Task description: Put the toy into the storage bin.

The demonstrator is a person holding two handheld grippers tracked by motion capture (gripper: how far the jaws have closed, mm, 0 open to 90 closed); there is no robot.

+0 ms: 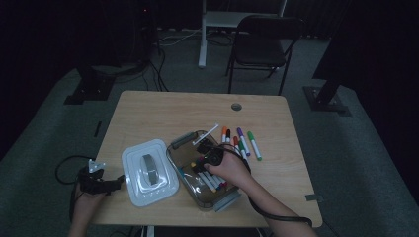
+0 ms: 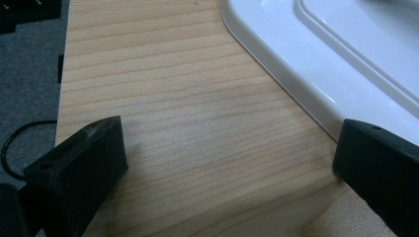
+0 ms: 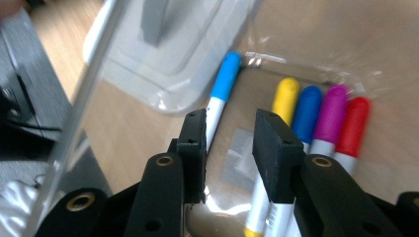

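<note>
The right hand-held gripper [image 3: 230, 148] hangs over the clear box [image 1: 184, 141], its jaws a narrow gap apart with nothing clamped between them; the box floor shows through the gap. Below it, markers lie side by side on the box floor: a blue-capped one [image 3: 225, 81] at the left, then yellow [image 3: 285, 96], darker blue [image 3: 306, 108], magenta [image 3: 332, 111] and red [image 3: 353, 126]. In the high view the box sits on the near right part of the surface [image 1: 148, 108], with the right hand [image 1: 230, 170] over its middle. Just beyond the box, to the right, more markers lie on the wood, among them an orange [image 1: 224, 134], a purple [image 1: 242, 140] and a green one [image 1: 254, 144]. The white lid [image 1: 148, 173] lies flat just left of the box. At the near left edge, the left hand-held gripper [image 2: 232, 163] rests low over bare wood, jaws wide apart and empty, one jaw just beside the lid's rim.
</note>
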